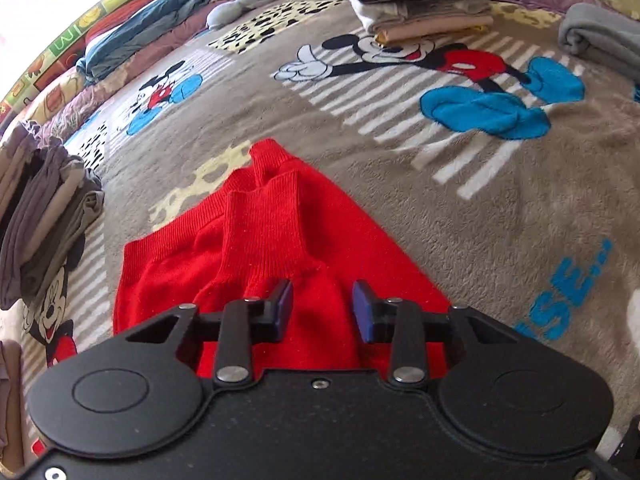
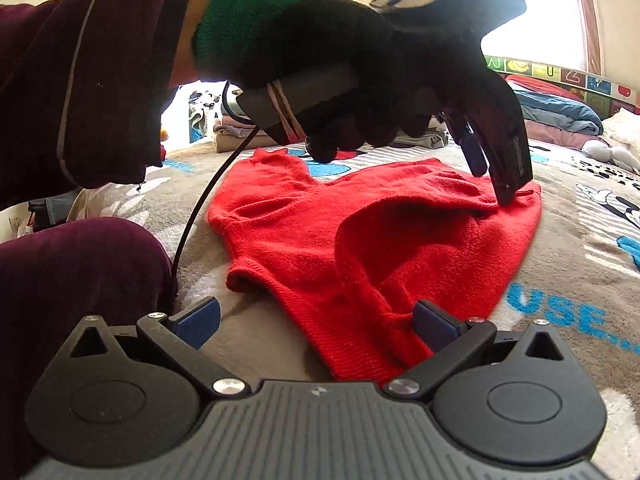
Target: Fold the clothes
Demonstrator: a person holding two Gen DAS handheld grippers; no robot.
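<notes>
A red knitted sweater lies partly folded on a grey Mickey Mouse blanket, a ribbed cuff lying over its middle. My left gripper hovers low over it, jaws a little apart, red knit under the gap and nothing pinched. From the right wrist view, the sweater spreads ahead and the left gripper, held by a black-gloved hand, points down at its far right edge. My right gripper stands wide open at the sweater's near hem, which lies by its right finger.
A tall stack of folded clothes sits at the back, another pile at the left, a grey rolled garment at the right. A blue duvet lines the bed's edge. The person's maroon sleeve and knee fill the left.
</notes>
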